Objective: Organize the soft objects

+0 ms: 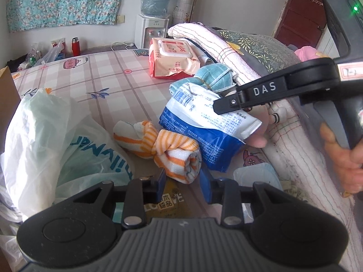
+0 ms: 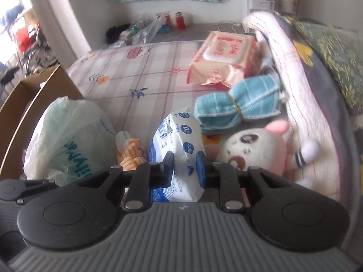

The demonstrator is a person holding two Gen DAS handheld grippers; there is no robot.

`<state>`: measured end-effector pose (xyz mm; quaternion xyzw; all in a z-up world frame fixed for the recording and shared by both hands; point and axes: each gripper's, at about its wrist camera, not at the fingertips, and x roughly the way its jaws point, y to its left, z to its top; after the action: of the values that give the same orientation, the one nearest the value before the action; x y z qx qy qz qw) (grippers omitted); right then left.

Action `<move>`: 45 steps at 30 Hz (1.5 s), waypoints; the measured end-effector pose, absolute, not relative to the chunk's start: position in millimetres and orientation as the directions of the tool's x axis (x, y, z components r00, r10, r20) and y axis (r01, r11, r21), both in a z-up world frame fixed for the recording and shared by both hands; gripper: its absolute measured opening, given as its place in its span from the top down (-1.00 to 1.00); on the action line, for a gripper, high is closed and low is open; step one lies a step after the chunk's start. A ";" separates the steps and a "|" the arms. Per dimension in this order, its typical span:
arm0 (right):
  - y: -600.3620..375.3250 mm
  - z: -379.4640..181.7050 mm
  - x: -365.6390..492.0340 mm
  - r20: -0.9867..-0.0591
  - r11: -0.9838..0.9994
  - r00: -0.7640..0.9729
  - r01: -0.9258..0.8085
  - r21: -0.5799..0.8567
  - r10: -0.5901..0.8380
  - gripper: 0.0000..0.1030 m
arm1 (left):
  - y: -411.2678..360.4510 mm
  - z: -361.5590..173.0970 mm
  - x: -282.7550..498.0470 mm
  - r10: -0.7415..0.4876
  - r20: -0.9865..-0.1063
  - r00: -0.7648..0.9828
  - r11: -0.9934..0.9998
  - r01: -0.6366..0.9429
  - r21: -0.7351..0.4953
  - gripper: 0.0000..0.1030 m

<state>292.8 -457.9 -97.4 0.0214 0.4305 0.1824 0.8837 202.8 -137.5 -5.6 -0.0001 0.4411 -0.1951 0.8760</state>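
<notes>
My right gripper (image 2: pixel 185 158) is shut on a blue and white soft pack (image 2: pixel 179 140), the pads pinching its upper edge. In the left wrist view that pack (image 1: pixel 204 131) hangs tilted above the bed, one right finger (image 1: pixel 229 103) on it. A knotted orange striped towel (image 1: pixel 168 149) lies on the checked bed sheet (image 1: pixel 109 77). My left gripper (image 1: pixel 183 181) is shut on the rolled near end of it. A teal towel bundle (image 2: pixel 236 108) and a pink and white plush toy (image 2: pixel 254 149) lie just beyond the pack.
A white plastic bag (image 1: pixel 45 140) bulges at the left beside a cardboard box (image 2: pixel 34 95). A peach wipes pack (image 1: pixel 174 59) sits farther back. Folded quilts (image 1: pixel 226 45) line the right side. A pale lid (image 1: pixel 256 176) lies near my left fingers. A hand (image 1: pixel 342 158) holds the right gripper.
</notes>
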 end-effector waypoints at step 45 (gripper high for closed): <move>-499.2 -135.6 349.7 -0.720 0.792 0.418 0.003 0.610 0.553 -0.41 | -179.5 -19.3 263.7 -0.384 -0.768 0.513 0.923 0.246 -0.297 0.10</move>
<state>349.7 -499.2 -135.6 0.2724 0.5109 0.1725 0.7968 263.7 -179.5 -19.3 -0.0754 0.4588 -0.1817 0.8665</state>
